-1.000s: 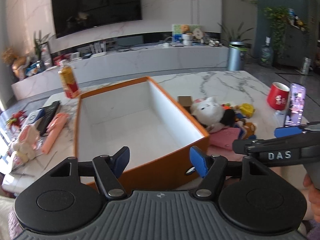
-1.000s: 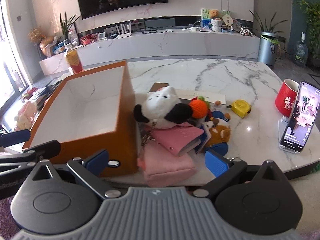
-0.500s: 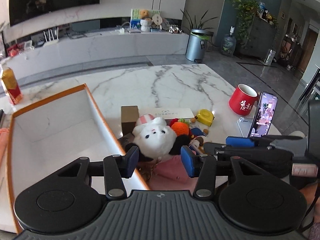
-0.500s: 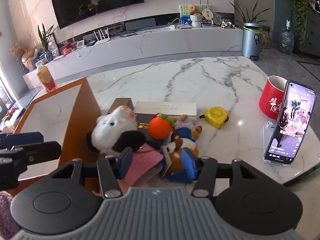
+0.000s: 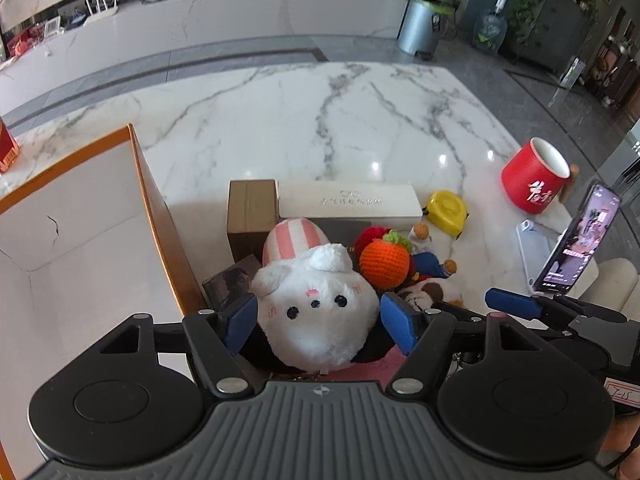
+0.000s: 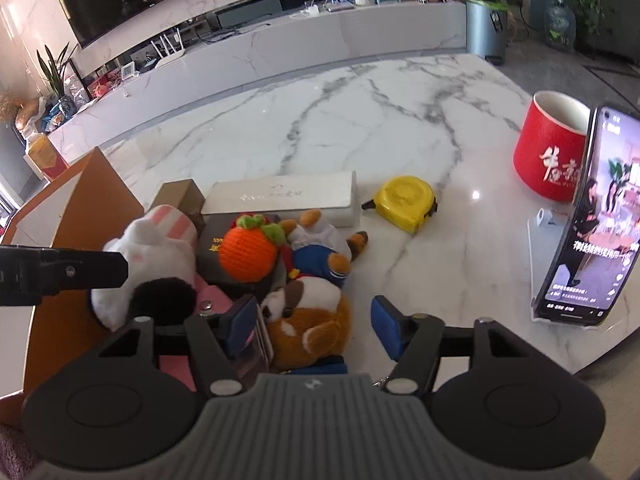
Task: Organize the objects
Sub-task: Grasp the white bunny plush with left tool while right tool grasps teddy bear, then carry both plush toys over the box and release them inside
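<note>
Both pairs of fingers are opening, the left gripper (image 5: 318, 322) straddling the white plush (image 5: 316, 312), the right gripper (image 6: 308, 326) around the brown plush (image 6: 308, 332), orange box (image 5: 160, 216) at nine o'clock.

Both grippers swung from the orange box (image 5: 160, 216) to the toy pile, left gripper (image 5: 318, 322) now straddling the white plush (image 5: 316, 308)

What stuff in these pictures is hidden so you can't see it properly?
- Pink pouch: both views, mostly buried under the white plush and the right gripper.
- Dark box: right view, covered by the orange knitted toy.
- Orange box: left view, cut off by the picture's left edge.
- Writing on the white case: too small.
</note>
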Demonstrator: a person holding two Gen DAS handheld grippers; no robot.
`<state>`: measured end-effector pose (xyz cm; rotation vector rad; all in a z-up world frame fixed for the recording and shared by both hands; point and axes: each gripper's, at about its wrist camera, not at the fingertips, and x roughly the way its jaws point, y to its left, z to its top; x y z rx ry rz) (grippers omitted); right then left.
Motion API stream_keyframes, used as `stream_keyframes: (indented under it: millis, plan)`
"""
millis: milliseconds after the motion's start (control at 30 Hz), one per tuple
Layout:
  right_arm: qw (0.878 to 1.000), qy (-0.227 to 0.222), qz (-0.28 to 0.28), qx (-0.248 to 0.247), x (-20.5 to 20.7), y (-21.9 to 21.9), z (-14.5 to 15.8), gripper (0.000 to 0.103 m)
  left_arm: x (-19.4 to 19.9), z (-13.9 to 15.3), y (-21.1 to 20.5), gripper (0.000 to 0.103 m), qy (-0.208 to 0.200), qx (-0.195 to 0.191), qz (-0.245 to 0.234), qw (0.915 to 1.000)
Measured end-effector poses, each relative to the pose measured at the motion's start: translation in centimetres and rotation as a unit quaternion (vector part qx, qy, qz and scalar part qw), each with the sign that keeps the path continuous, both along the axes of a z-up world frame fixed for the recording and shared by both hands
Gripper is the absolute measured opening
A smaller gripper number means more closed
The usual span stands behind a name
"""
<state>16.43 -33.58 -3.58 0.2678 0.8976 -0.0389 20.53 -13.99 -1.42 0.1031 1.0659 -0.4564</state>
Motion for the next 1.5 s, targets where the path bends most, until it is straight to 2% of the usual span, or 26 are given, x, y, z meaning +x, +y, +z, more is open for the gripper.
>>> stream_keyframes:
  millis: [100,167,367,467,533,700,933,1033,1133,1300,1500]
  plan:
    - [1.000,0.012,0.002,0.020,0.8,-0.3,-0.9,0.070,0.6,-0.6,-0.6,0.080,0.016,0.007,-0.003,0.9998]
    - [0.999,0.017,0.004,0.039,1.2,-0.4,-1.5,0.070,0.9,-1.0,-1.1,0.084,0.024,0.013,-0.004,0.9996]
    - [0.997,0.014,-0.003,0.072,2.1,-1.2,-2.2,0.071,1.3,-1.8,-2.0,0.089,0.029,0.042,-0.003,0.9987]
    - [0.994,0.044,-0.003,0.104,2.6,-1.7,-3.5,0.070,1.2,-2.0,-2.6,0.090,0.023,0.058,-0.010,0.9980]
    - [0.992,0.047,-0.002,0.118,2.4,-1.7,-4.1,0.064,1.0,-2.2,-2.8,0.090,0.017,0.068,-0.020,0.9973]
    - [0.995,0.035,0.008,0.093,2.1,-0.9,-3.3,0.057,0.4,-3.0,-3.6,0.090,0.005,0.107,-0.040,0.9934]
    - [0.999,0.011,0.021,0.047,1.0,-0.6,-1.1,0.051,0.3,-3.1,-3.8,0.083,-0.008,0.111,-0.048,0.9926]
    - [0.999,-0.002,0.026,0.037,0.3,-0.6,-0.3,0.051,-0.1,-2.9,-3.4,0.078,-0.025,0.097,-0.048,0.9938]
    - [0.999,-0.019,0.032,0.026,-0.6,-0.5,0.6,0.050,-0.6,-2.0,-2.4,0.076,-0.035,0.054,-0.036,0.9973]
    - [0.998,-0.052,0.044,-0.008,-2.1,0.1,3.6,0.050,-2.0,2.3,-1.0,0.076,-0.060,-0.011,-0.036,0.9975]
    - [0.990,-0.116,0.076,0.015,-4.6,2.1,8.0,0.050,-4.2,6.8,4.0,0.076,-0.091,-0.080,0.001,0.9927]
